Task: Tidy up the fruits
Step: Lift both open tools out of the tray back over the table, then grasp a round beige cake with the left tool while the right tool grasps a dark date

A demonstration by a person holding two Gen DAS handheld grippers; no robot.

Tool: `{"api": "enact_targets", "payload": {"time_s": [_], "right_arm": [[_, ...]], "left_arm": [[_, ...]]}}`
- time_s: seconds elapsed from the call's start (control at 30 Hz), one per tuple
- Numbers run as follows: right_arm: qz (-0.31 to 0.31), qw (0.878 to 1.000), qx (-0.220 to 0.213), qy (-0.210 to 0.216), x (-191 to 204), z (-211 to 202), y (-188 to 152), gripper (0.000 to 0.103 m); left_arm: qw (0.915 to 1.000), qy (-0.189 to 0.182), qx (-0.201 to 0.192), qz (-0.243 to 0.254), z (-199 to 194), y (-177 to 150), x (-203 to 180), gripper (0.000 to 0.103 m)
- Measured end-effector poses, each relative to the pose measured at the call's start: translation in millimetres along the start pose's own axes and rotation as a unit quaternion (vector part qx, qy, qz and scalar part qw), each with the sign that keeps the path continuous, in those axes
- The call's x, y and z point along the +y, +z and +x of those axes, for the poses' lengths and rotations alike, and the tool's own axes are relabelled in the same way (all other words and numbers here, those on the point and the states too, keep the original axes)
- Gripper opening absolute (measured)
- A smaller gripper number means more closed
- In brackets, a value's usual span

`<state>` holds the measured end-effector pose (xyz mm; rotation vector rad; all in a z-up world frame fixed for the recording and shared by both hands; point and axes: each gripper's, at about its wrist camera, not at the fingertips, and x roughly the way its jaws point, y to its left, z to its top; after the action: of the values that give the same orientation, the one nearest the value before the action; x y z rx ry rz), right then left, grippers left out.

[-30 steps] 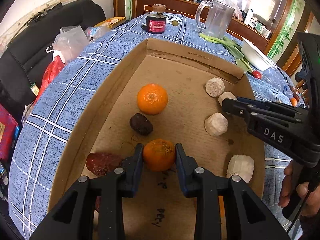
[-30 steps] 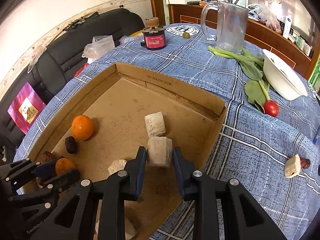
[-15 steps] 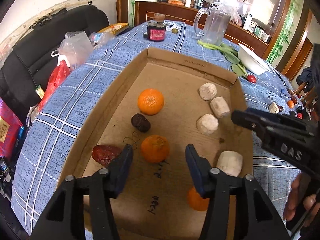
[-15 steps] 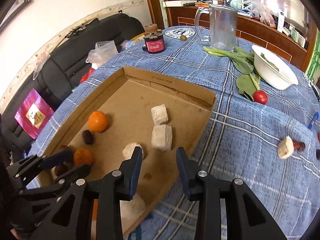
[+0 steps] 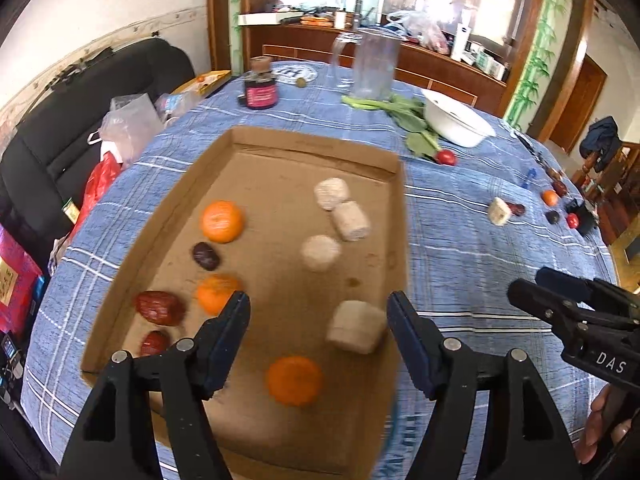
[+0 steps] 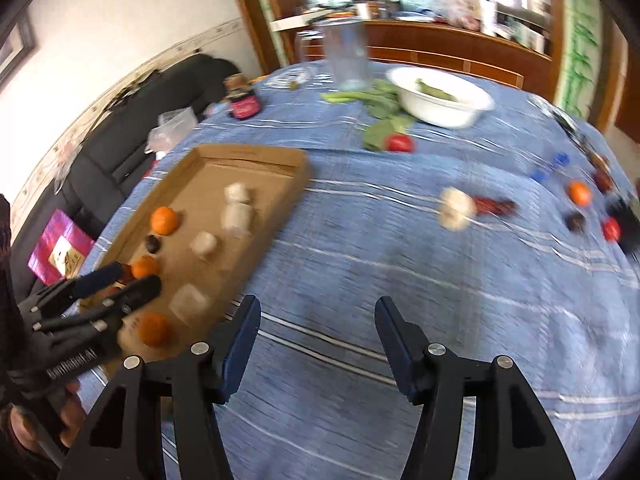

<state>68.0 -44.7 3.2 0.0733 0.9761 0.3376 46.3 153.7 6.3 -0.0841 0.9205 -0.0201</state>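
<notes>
Both sets of tongs are widening and carrying nothing. The left tongs (image 5: 318, 312) are hovering over the near end of the cardboard tray (image 5: 316, 142), with only tray floor showing in the gap. The right tongs (image 6: 318, 318) are hanging over bare blue checked cloth on the surface (image 6: 400, 260), beside the tray's right wall.

The tray's contents are lying sorted, which looks deliberate: tangerines and dark dates along the left side, pale cut chunks along the right. One tangerine (image 5: 221, 221) is sitting far up the left column, another (image 5: 216, 294) just beyond the left finger, and a third (image 5: 294, 380) is lying near the front edge beside a pale chunk (image 5: 356, 332).

Fruit is waiting outside the tray: a pale chunk (image 6: 456, 208) touching a red date (image 6: 494, 206), and farther right a small tangerine (image 6: 579, 193), a dark fruit (image 6: 576, 222) and a red one (image 6: 611, 229). The right tongs are probably heading there.

Open cloth is lying between tray and stragglers, so travel looks unobstructed. The tray's low walls need clearing on re-entry, and the surface's right edge is running close to the outermost pieces.
</notes>
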Motion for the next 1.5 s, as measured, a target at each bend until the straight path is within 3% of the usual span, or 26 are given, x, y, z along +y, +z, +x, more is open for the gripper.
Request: {"api": "enact_targets", "payload": {"time_s": [0.27, 0.5, 0.67, 0.8, 1.07, 1.1, 1.17, 1.23, 1.5], "right_arm": [[0.065, 0.997, -0.015, -0.044, -90.1, -29.2, -16.2, 0.064], [0.096, 0.993, -0.034, -0.062, -155.1, -44.1, -6.0, 0.064], [0.061, 0.997, -0.035, -0.032, -173.0, -20.3, 27.9, 0.063], [0.026, 0.998, -0.019, -0.048, -179.2, 7.2, 43.7, 0.063], [0.059, 0.998, -0.014, -0.025, -210.4, 8.6, 39.7, 0.063], [0.062, 0.998, -0.016, -0.023, -213.1, 7.2, 39.7, 0.063], [0.067, 0.997, -0.021, -0.014, -217.1, 5.4, 41.4, 0.063], [0.064, 0.998, -0.025, -0.008, -216.5, 7.3, 45.2, 0.063], [-0.008, 1.0, -0.013, 0.009, -186.6, 38.7, 60.2, 0.063]], "left_arm": [[0.9988, -0.02, 0.01, 0.044, 5.8, 3.2, -65.3, 0.071], [0.9948, -0.019, 0.026, 0.097, 32.4, 21.4, -129.1, 0.071], [0.9927, -0.02, 0.034, 0.115, 56.4, 37.4, -158.6, 0.071], [0.9902, -0.042, 0.032, 0.13, 78.9, 54.9, -183.5, 0.071], [0.9895, -0.054, 0.05, 0.124, 139.4, 77.6, -210.9, 0.071], [0.9891, -0.054, 0.051, 0.127, 143.5, 77.7, -212.5, 0.069], [0.9872, -0.055, 0.054, 0.14, 153.9, 75.1, -216.7, 0.039], [0.9877, -0.059, 0.043, 0.139, 153.3, 74.5, -215.7, 0.028], [0.99, -0.061, 0.049, 0.117, 133.7, 62.7, -185.7, 0.028]]}}
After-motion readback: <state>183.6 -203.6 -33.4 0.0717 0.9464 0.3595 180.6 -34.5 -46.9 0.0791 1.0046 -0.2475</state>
